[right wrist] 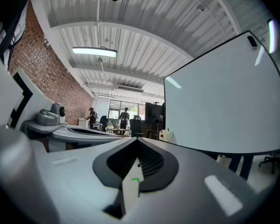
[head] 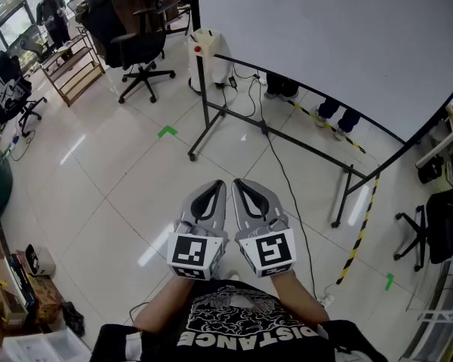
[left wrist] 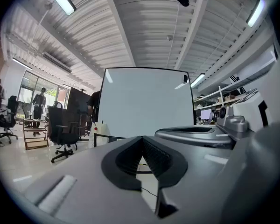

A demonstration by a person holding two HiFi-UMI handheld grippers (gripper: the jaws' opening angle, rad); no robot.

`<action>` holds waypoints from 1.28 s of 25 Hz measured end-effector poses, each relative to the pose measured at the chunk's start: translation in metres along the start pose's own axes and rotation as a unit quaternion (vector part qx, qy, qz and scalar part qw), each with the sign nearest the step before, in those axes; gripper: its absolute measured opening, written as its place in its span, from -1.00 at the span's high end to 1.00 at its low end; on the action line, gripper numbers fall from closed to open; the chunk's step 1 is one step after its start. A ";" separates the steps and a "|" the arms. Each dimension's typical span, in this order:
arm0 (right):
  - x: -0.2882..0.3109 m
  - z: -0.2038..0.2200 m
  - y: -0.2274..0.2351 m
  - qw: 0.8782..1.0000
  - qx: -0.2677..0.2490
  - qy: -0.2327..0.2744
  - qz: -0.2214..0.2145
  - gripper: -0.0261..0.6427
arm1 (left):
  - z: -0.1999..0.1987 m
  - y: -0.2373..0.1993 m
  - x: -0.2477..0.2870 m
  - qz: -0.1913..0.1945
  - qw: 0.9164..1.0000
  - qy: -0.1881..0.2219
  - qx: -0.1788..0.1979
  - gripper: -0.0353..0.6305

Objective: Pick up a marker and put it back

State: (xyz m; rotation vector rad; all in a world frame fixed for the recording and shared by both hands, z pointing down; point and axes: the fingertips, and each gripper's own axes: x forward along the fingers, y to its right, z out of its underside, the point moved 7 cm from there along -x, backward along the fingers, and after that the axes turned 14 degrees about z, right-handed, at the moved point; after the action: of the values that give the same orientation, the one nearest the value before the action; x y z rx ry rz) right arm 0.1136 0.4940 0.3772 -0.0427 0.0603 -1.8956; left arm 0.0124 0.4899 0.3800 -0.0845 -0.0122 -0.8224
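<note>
The left gripper and the right gripper are held side by side, close to the body and just beside each other, both pointing forward over the tiled floor. In the left gripper view the jaws stand together, their ribbed tips meeting with nothing between them. In the right gripper view the jaws are likewise pressed together and hold nothing; only floor shows through the narrow slit lower down.

Ahead of the grippers a large whiteboard stands on a black frame; its face is blank. A black cable runs across the floor from under the board towards the person, and a strip of yellow-and-black tape lies to the right of it. A scrap of green tape sits on the floor left of the frame. A black office chair stands farther off at the upper left, and a person stands in the far corner beyond it.

Where the marker lies cannot be told from these views.
</note>
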 end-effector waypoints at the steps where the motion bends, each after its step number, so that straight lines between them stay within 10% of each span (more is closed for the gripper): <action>1: 0.005 0.001 0.002 1.000 -0.001 0.000 -0.001 0.93 | 0.002 -0.003 0.004 0.002 1.000 0.001 0.000 0.88; 32: 0.261 -0.004 0.018 0.999 -0.027 -0.018 0.033 0.93 | -0.023 -0.225 0.153 0.044 0.999 0.004 -0.016 0.88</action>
State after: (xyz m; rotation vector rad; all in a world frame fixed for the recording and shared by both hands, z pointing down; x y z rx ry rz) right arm 0.0472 0.2407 0.3715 -0.1107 0.0874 -1.8255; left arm -0.0486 0.2234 0.3792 -0.1103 0.0117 -0.7360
